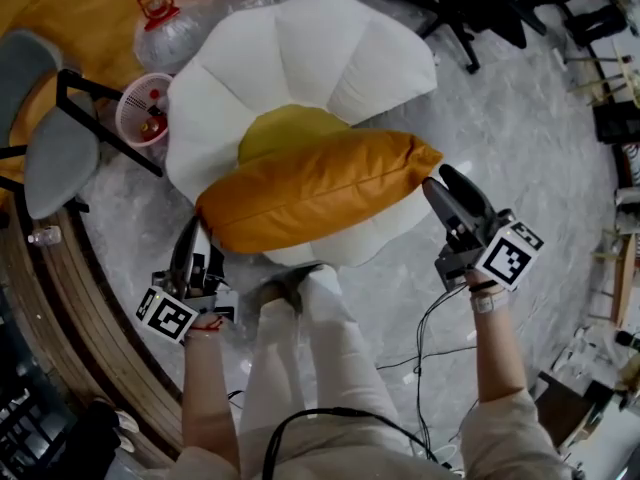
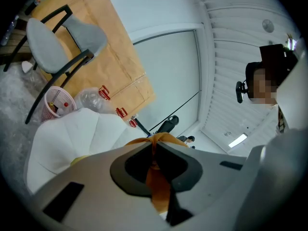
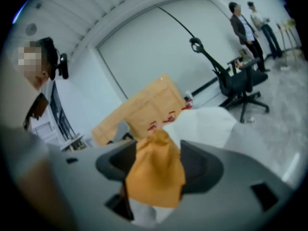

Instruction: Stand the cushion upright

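Jaws of left gripper narrow, pinching left corner of orange cushion. Right gripper jaws wide, cushion's right corner loose between them. Cushion lies left to right across near part of white petal-shaped seat, partly covering its yellow centre.

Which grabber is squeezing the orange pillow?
The left gripper: its jaws are pinched shut on a corner of the orange cushion. The right gripper has its jaws apart, with the other corner between them unpinched.
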Available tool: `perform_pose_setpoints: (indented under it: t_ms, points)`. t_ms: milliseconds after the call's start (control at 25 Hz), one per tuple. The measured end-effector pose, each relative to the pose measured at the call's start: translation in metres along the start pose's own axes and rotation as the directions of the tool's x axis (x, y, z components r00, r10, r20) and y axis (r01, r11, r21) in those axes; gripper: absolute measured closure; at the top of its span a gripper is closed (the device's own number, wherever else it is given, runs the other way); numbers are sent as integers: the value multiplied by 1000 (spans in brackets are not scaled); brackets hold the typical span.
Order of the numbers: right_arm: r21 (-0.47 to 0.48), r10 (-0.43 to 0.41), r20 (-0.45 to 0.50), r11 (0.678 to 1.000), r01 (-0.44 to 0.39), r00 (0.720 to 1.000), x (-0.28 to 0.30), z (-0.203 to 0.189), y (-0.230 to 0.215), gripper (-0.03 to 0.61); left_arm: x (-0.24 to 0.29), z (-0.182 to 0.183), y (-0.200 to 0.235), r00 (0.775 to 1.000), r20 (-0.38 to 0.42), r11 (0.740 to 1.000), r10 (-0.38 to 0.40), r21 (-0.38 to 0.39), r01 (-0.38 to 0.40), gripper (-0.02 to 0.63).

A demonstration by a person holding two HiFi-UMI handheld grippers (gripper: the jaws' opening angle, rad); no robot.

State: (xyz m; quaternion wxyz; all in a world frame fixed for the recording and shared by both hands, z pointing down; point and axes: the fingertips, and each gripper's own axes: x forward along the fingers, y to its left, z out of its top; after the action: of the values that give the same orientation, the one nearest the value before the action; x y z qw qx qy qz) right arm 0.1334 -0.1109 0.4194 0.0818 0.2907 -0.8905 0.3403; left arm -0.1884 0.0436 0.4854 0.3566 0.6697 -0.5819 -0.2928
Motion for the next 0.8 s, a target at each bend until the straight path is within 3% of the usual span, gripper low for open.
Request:
perform_pose_setpoints:
  t_ms: [80,160,360,520,800]
  points:
    - [-75,-1,-3,997,1,1000,6,7,-9,286,0,2,1,1000,17,1000,5,-12,-4,563]
    - [-135,52,-20,989,-54,998,17,13,-9,269,1,2,1,1000,28,1000,4,-15,-3,563]
    - [-237,144,-157,955,-178,977,44,5,-7,262,-1,4,4,999,53,1000,8,23,-10,561]
    - [-254,168,-209,942,-220,963,56,0,-3,268,-8,8,5,996,80,996,26,88,-33,560]
    - [-242,226,-216,930,-277,950,69,-3,0,364,-31,20,10,982,184,982,40,173,-72,543]
